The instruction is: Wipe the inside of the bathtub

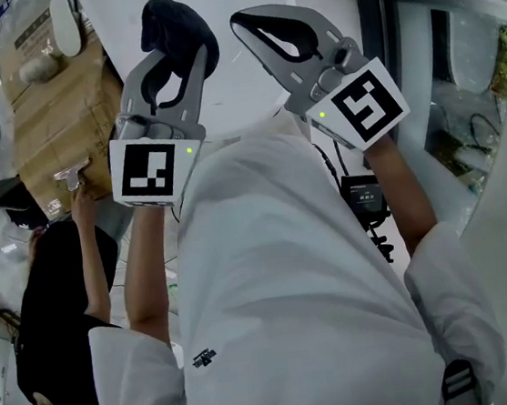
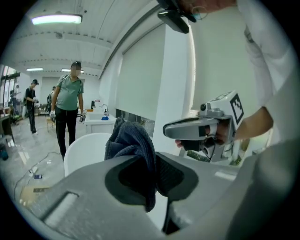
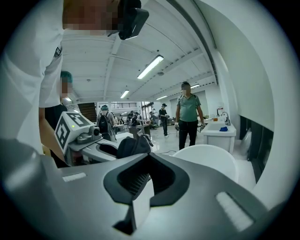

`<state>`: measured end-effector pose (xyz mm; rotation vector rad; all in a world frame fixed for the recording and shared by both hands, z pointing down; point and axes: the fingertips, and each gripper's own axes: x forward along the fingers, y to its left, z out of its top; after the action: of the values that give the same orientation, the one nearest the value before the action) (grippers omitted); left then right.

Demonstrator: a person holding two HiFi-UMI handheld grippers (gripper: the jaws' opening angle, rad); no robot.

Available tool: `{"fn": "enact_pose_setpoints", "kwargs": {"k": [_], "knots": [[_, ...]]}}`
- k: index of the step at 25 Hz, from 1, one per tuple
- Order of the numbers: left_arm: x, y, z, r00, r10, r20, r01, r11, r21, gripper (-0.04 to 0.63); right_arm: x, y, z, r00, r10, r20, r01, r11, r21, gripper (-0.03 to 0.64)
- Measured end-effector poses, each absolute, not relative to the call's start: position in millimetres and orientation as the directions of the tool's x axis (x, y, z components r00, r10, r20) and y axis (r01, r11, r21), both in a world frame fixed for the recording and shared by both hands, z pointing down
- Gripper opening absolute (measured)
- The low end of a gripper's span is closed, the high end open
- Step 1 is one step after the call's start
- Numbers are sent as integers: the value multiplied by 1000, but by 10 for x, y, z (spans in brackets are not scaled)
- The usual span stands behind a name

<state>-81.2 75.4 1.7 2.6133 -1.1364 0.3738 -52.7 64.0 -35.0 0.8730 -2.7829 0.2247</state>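
Note:
I hold both grippers up in the air, side by side. My left gripper (image 1: 182,50) is shut on a dark blue cloth (image 1: 172,24), which bunches above its jaws. In the left gripper view the cloth (image 2: 133,140) hangs through the closed jaws. My right gripper (image 1: 248,22) is shut with nothing in it, a hand's width to the right of the cloth. In the right gripper view the left gripper (image 3: 86,138) and its cloth (image 3: 133,144) show at the left. A white rounded tub (image 3: 211,157) stands beyond the jaws and also shows as the tub (image 2: 86,150) in the left gripper view.
A person in a green shirt (image 3: 188,117) stands on the floor beyond the tub. A person in dark clothes (image 1: 58,294) crouches at my left beside a cardboard box (image 1: 54,111). A white wall and a window (image 1: 459,80) close the right side.

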Motion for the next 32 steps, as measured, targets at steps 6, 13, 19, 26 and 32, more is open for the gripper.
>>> {"fn": "enact_pose_setpoints", "kwargs": {"k": [6,13,19,26,32], "knots": [[-996,745,-375,656,-682,323,-749,-640,171,55,-717,622,-733,-826,-515,228,-536,843,-36,0],[-1101,974,-894,622,-746,238,-783,-601,160,55,-820,869,-1216,-818,-559,136,-566,824,-16,0],[-1067,1036,-1085,581,-783,222,-813,-568,125,55,-800,989,-1155,-825,-534,185,-539,842,27,0],[-1099,1477,-976,566,-791,232,-821,-567,70,55,-888,1505,-1016,-815,-528,239,-534,844,46,0],[-1026,1591,-704,580,-756,304,-812,-567,139,55,-918,1709,-786,-803,-518,296,-544,839,-7,-6]]}}
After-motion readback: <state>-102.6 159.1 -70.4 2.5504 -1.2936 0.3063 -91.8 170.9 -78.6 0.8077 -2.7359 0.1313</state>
